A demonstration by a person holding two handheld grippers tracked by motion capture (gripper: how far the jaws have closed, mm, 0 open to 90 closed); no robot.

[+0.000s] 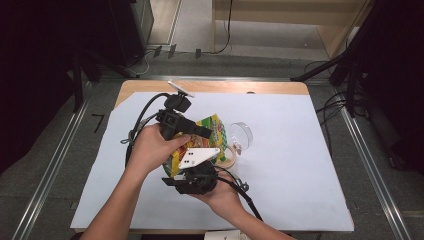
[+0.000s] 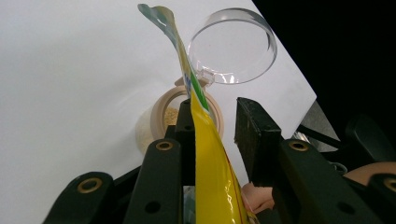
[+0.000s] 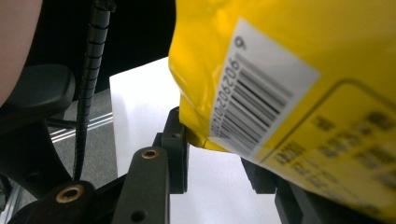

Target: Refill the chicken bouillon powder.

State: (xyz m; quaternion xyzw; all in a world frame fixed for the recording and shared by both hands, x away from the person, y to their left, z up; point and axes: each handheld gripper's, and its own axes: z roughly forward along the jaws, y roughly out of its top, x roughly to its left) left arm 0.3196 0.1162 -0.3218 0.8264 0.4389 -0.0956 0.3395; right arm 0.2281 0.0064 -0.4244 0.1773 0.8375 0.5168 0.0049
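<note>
- The yellow bag [image 3: 299, 79] fills the near space above the right gripper [image 3: 219, 154]; its barcoded corner hangs between the jaws, but whether they pinch it cannot be told.
- The left gripper [image 2: 212, 135] has the bag's thin edge [image 2: 205, 140] against its left jaw; the right jaw stands apart from the bag.
- Just beyond the bag sits an open jar [image 2: 187, 114] of pale grains, its clear lid [image 2: 232, 45] hinged back.
- From above, the bag [image 1: 210, 131] lies between both grippers over a white sheet [image 1: 300, 165], the jar [image 1: 227, 157] touching its right side.
</note>
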